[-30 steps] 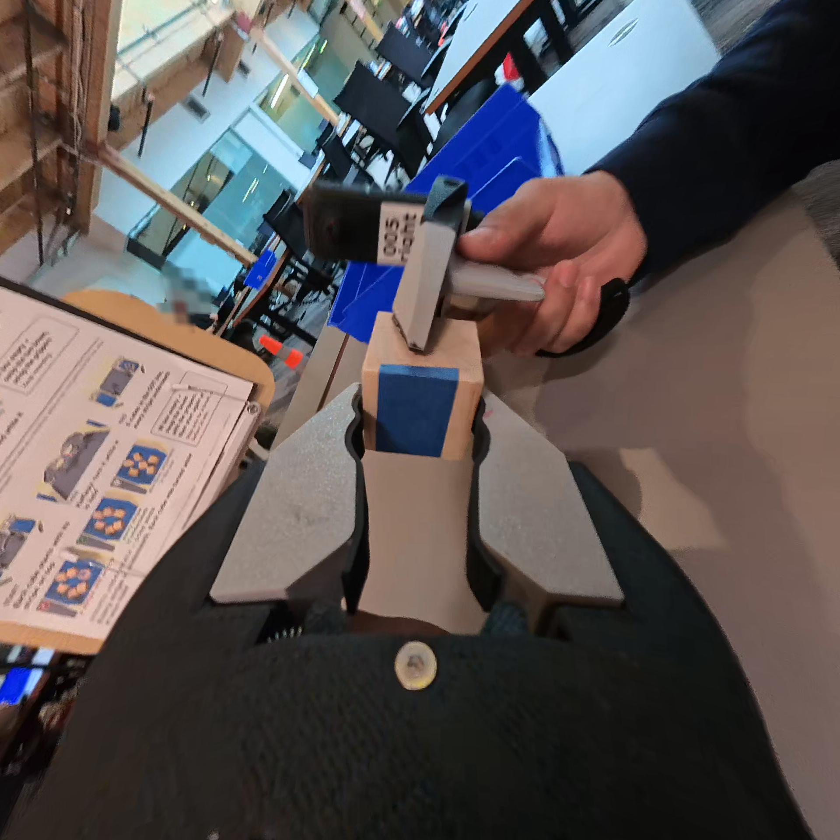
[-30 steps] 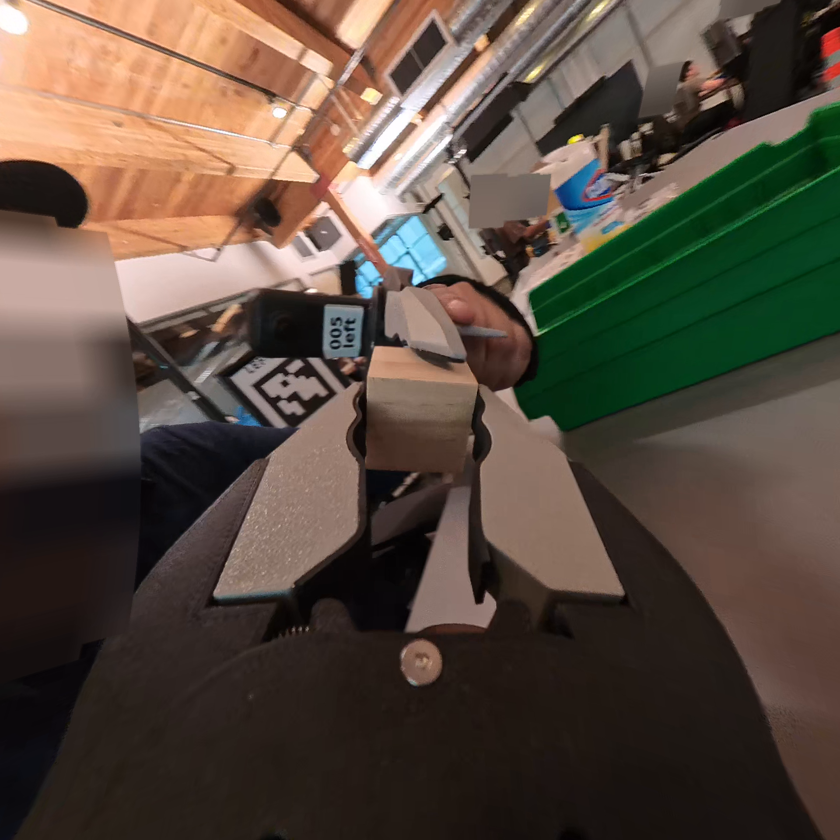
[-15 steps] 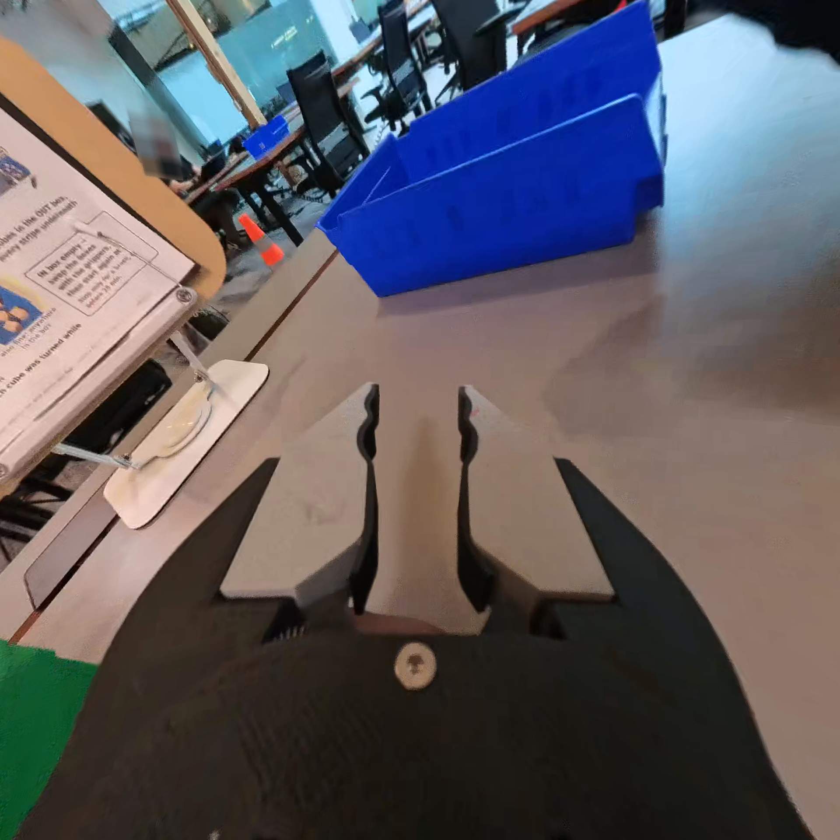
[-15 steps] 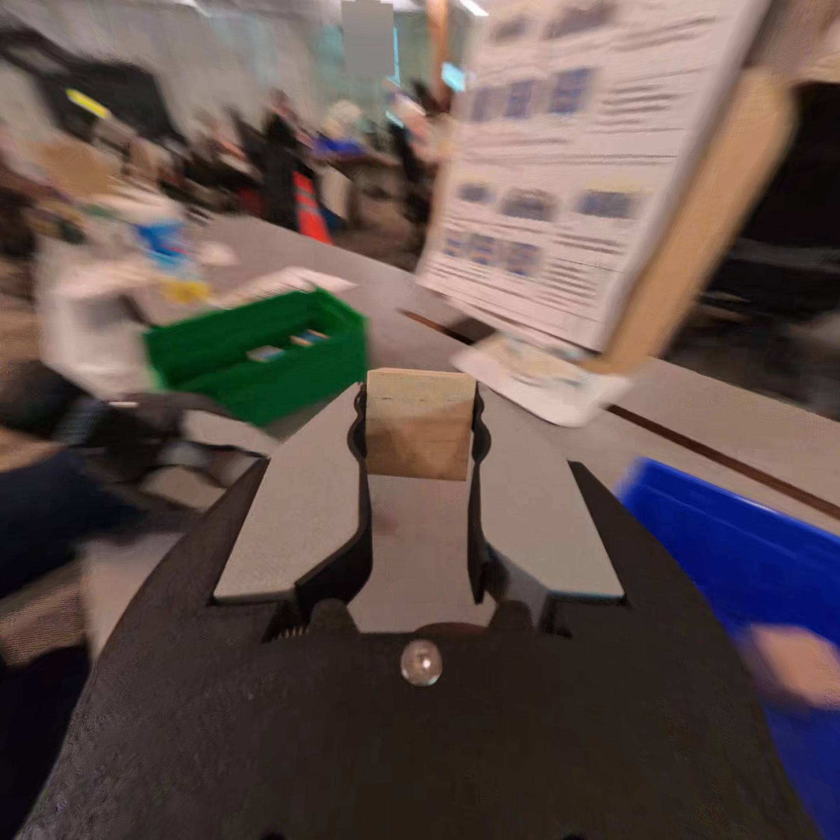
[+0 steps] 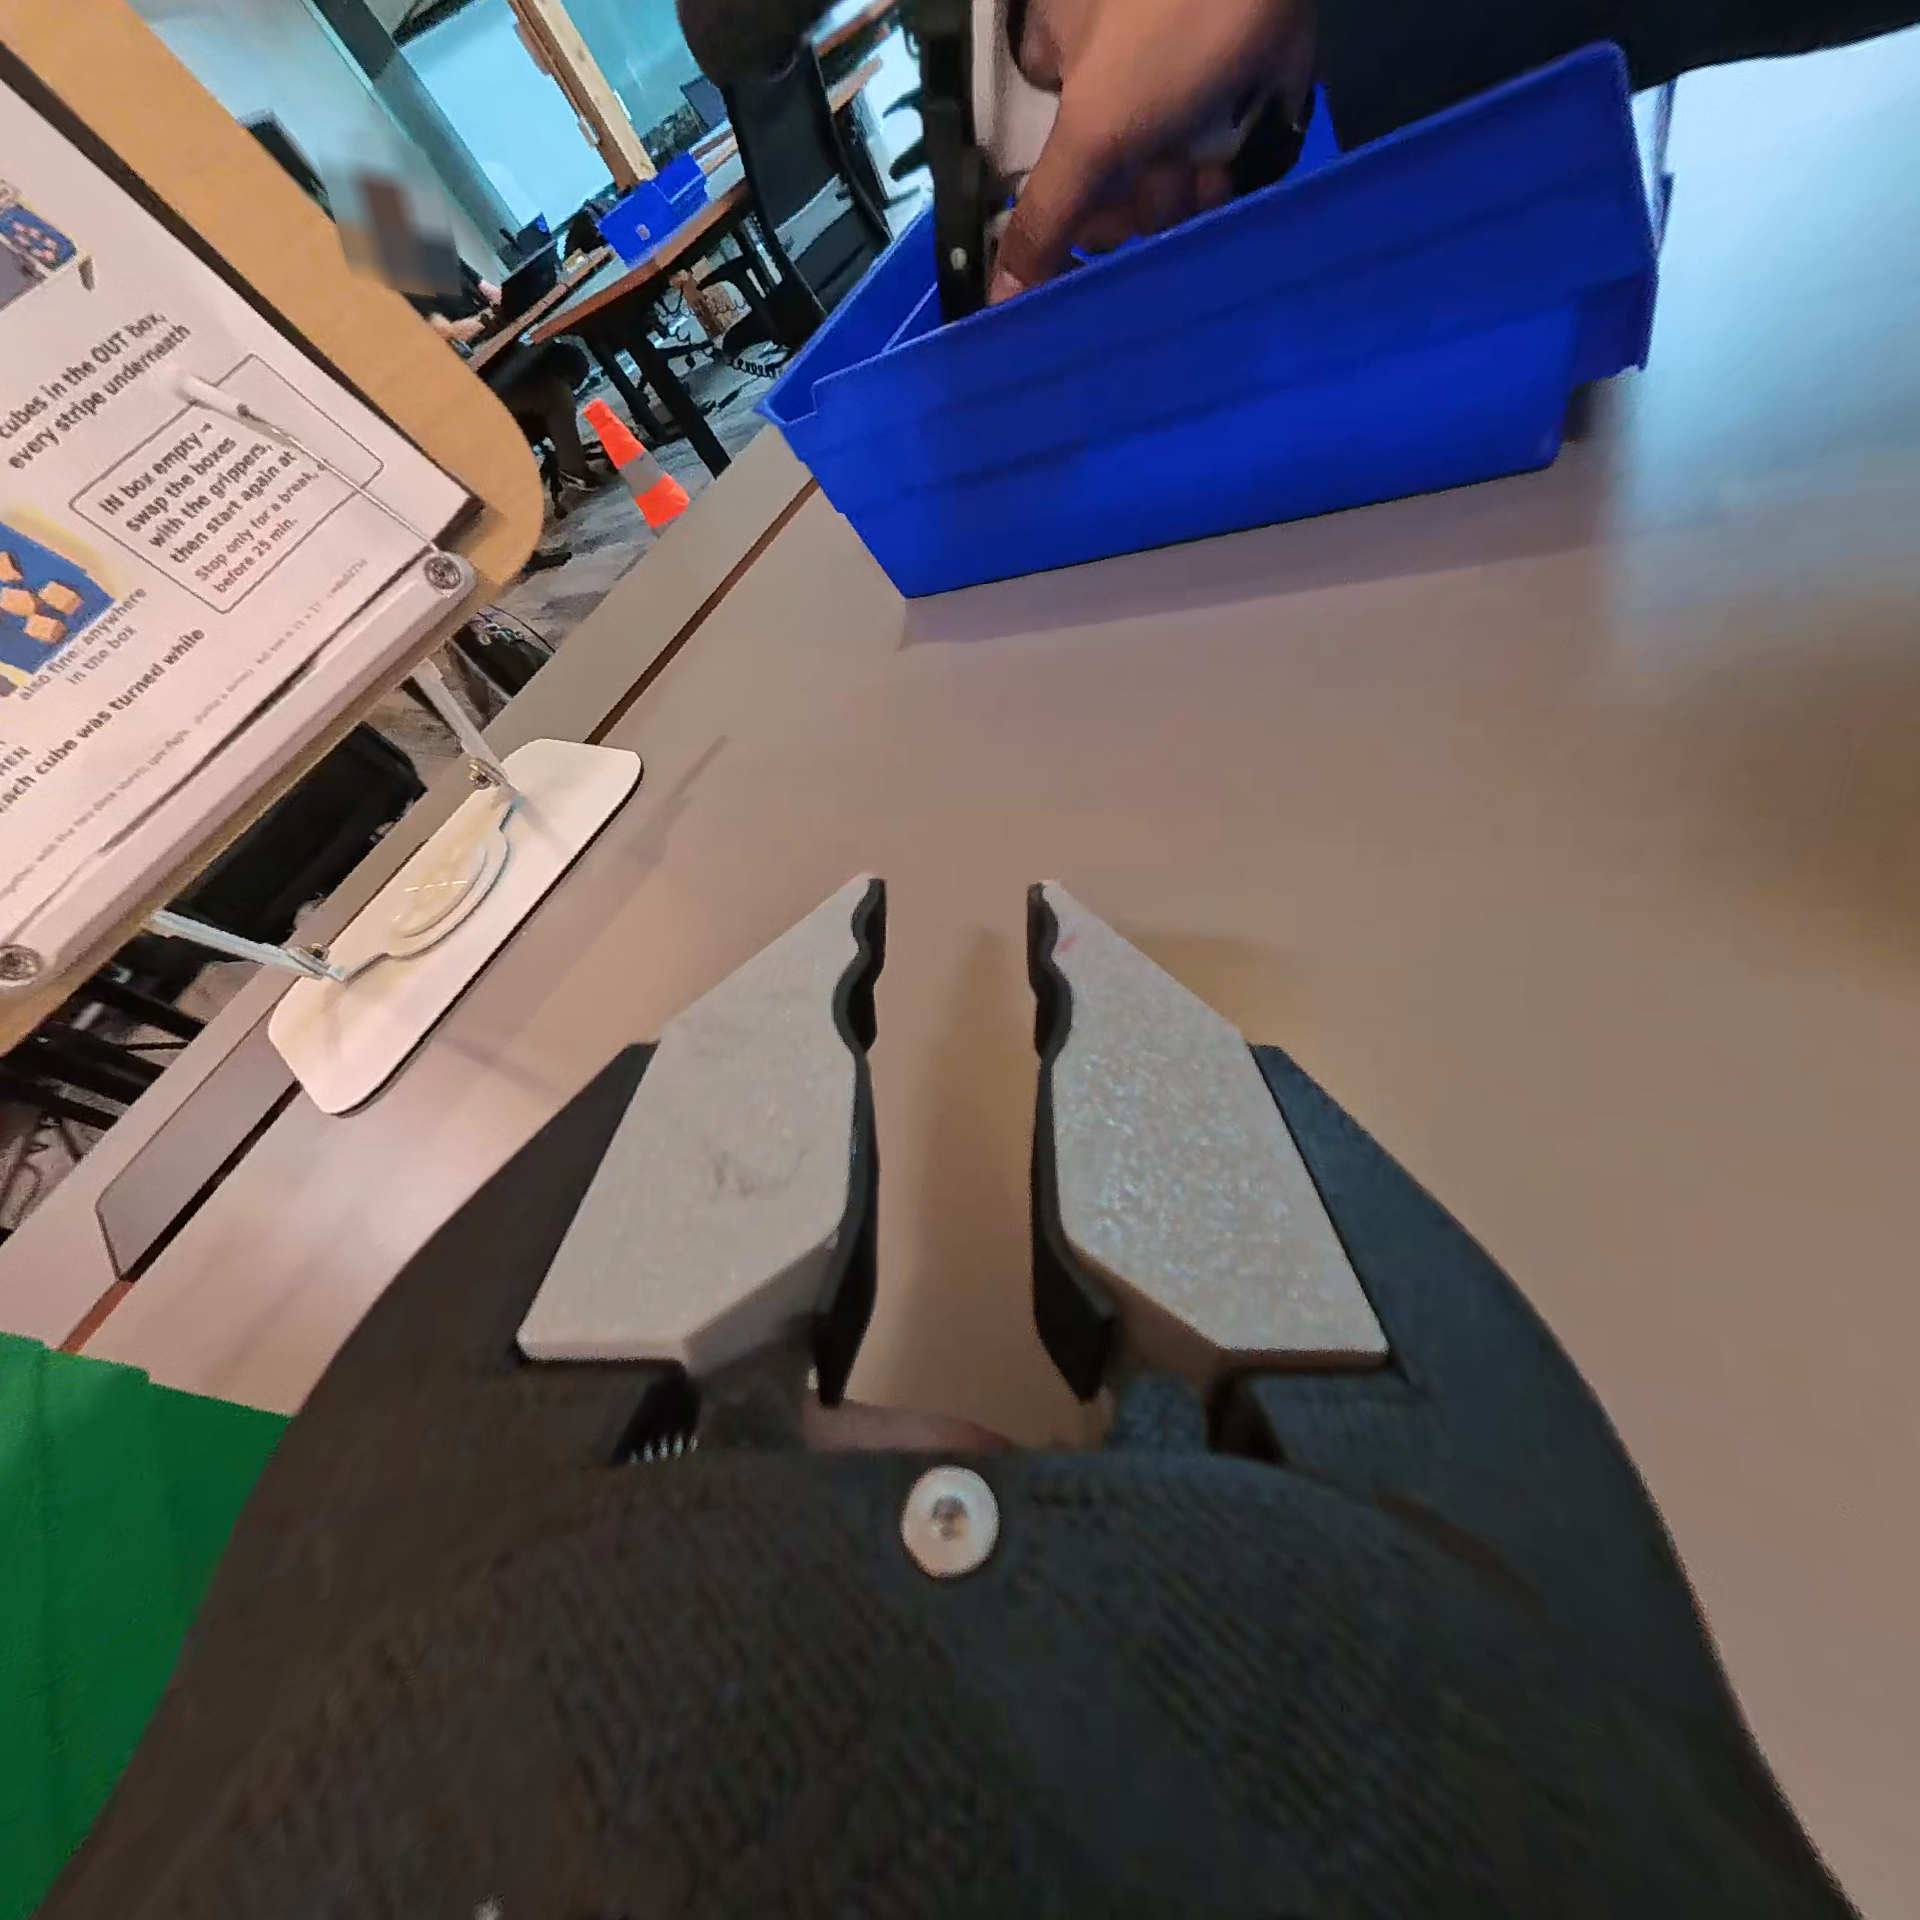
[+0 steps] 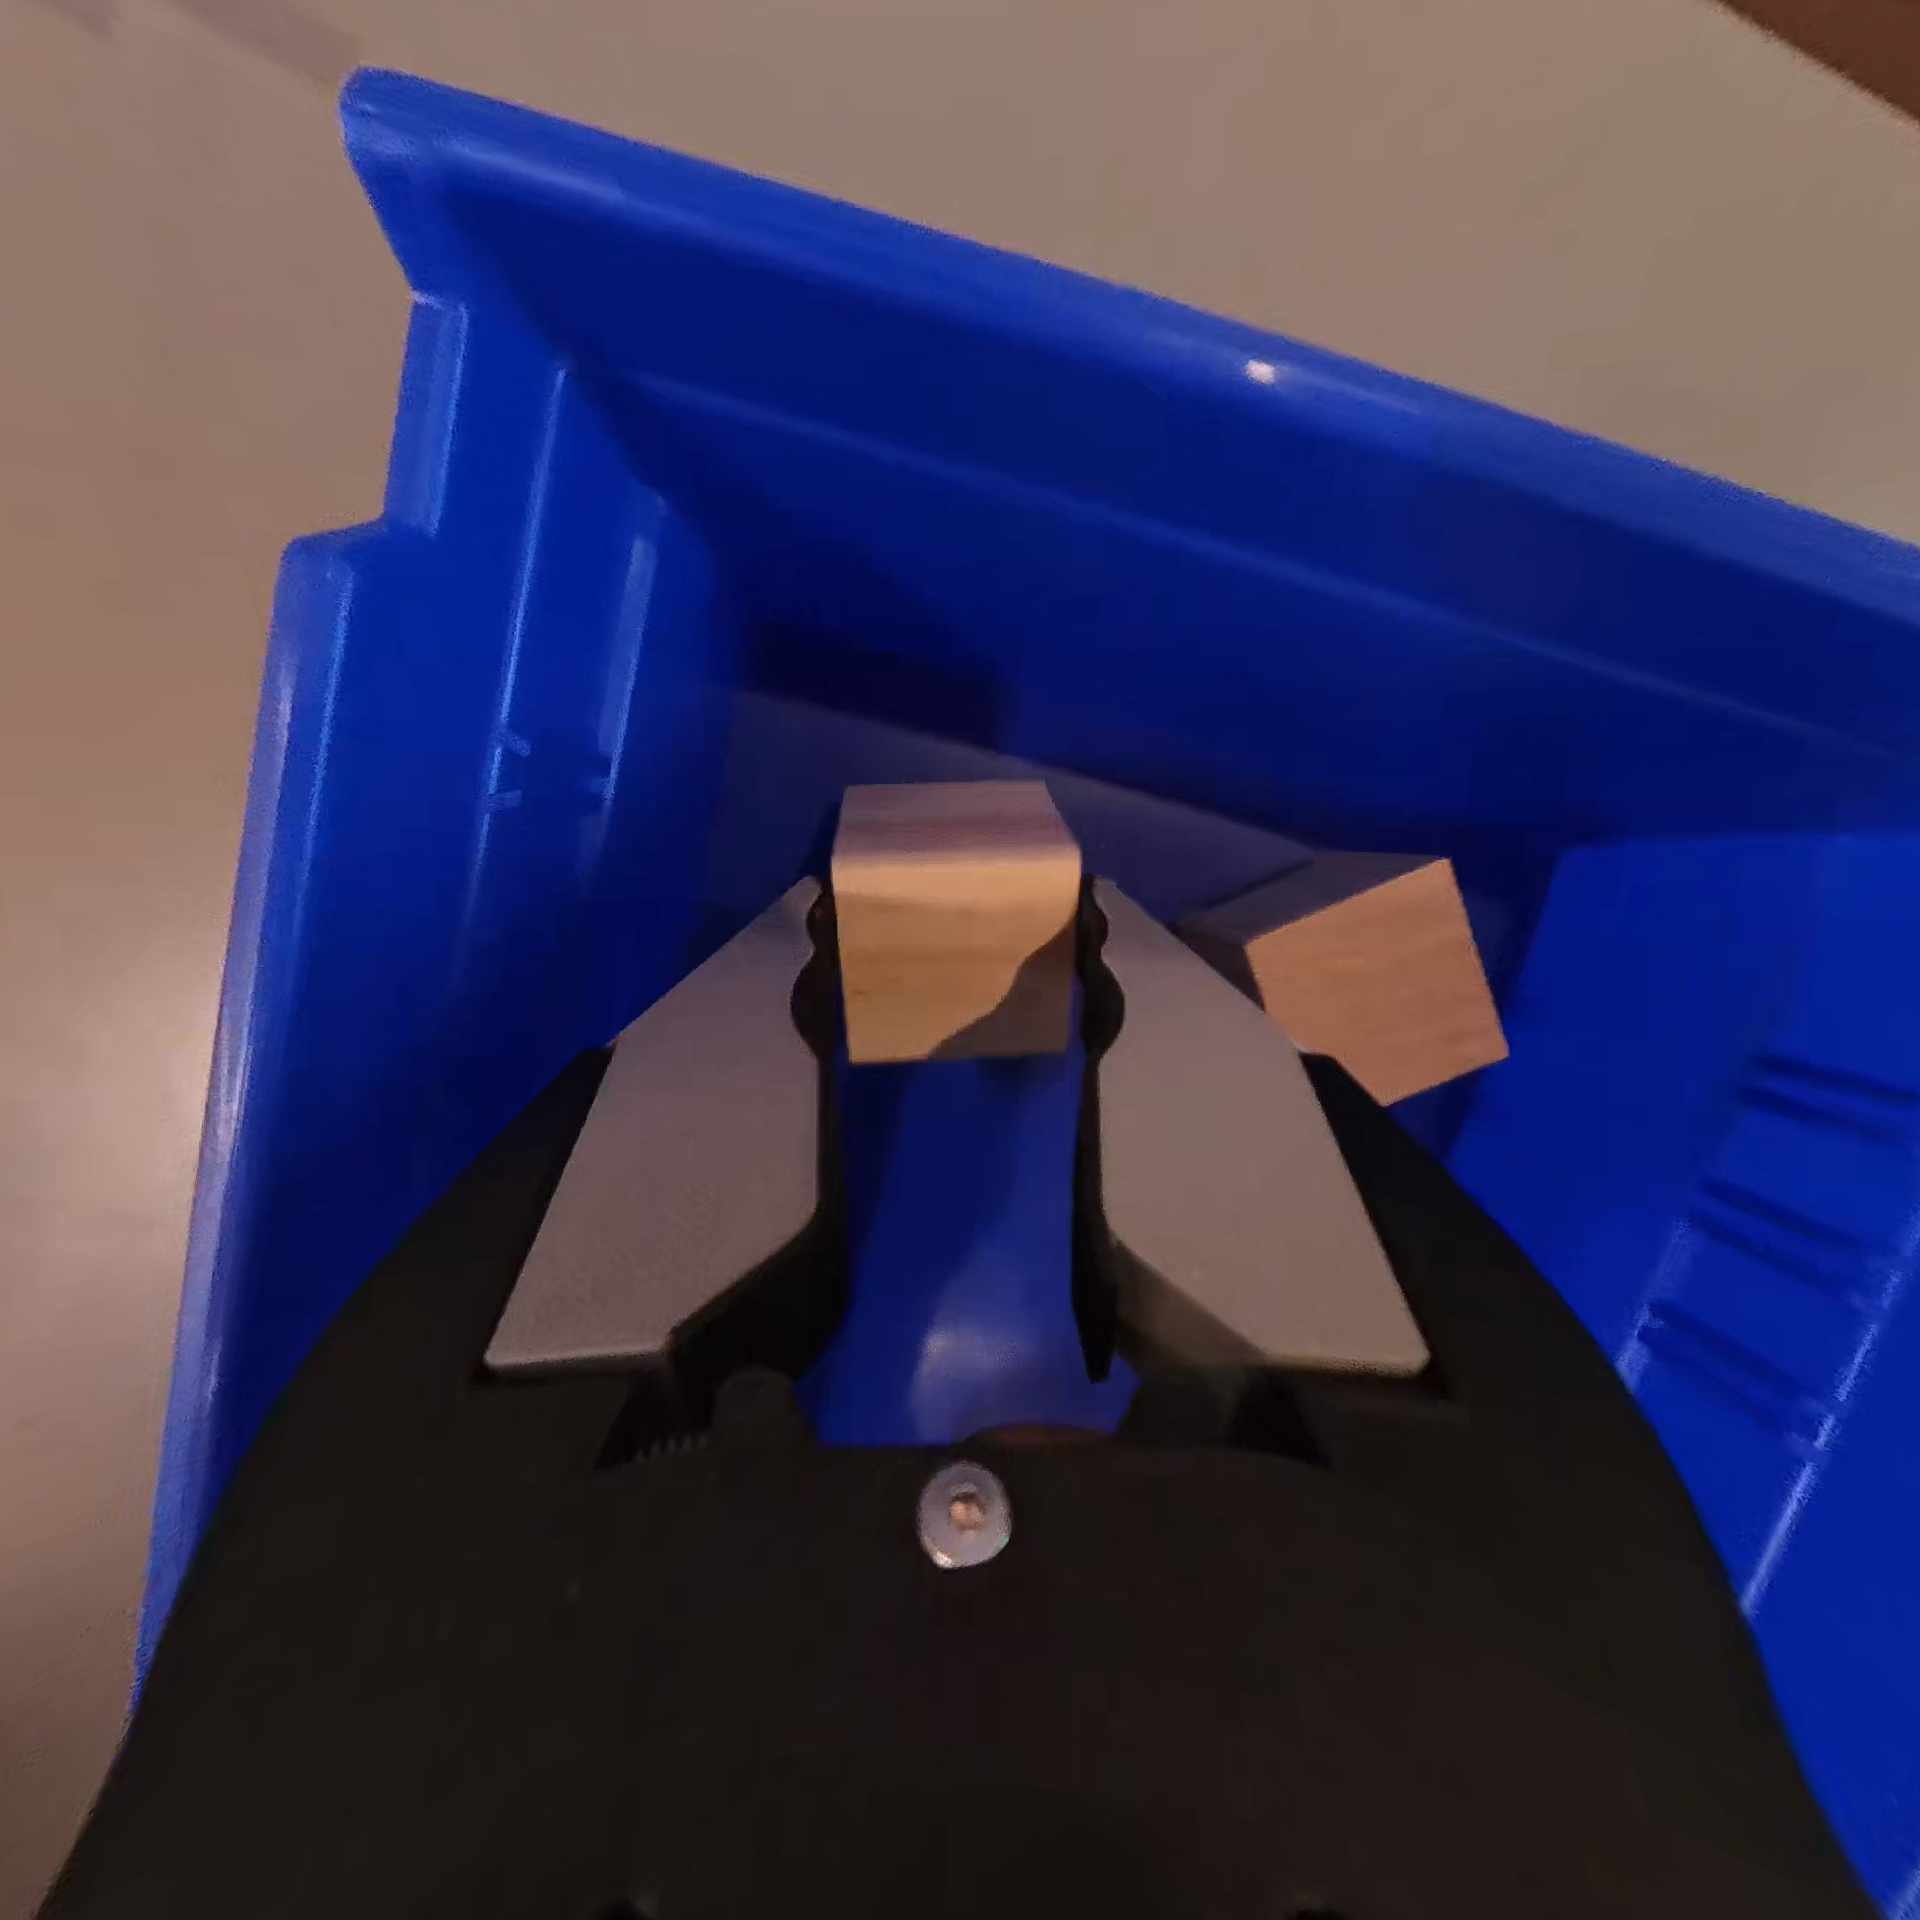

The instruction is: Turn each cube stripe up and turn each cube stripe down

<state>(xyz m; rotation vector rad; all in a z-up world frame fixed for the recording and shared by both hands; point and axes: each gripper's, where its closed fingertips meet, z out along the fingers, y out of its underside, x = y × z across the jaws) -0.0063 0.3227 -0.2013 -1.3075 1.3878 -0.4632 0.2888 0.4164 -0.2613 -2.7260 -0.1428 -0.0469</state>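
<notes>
My right gripper (image 6: pixel 953 904) is shut on a plain wooden cube (image 6: pixel 935 966) and holds it down inside the blue bin (image 6: pixel 1039 468), near a corner. No stripe shows on the faces I can see. A second wooden cube (image 6: pixel 1371 987) lies tilted on the bin floor just to the right. My left gripper (image 5: pixel 956 904) is open with nothing between its fingers, low over the grey table (image 5: pixel 1351 831). In the left wrist view the blue bin (image 5: pixel 1195 436) stands at the far side, with the hand (image 5: pixel 1122 135) of the right gripper reaching into it.
A sheet of instructions on a wooden board (image 5: pixel 208 520) stands at the left on a white base (image 5: pixel 457 914). A green bin corner (image 5: pixel 104 1558) shows at the lower left. An orange cone (image 5: pixel 634 468) stands on the floor beyond the table edge.
A second ago both grippers held the striped cube together. The left let go, drew back over the table and its jaws narrowed. The right swung the cube across and down into the blue bin.
</notes>
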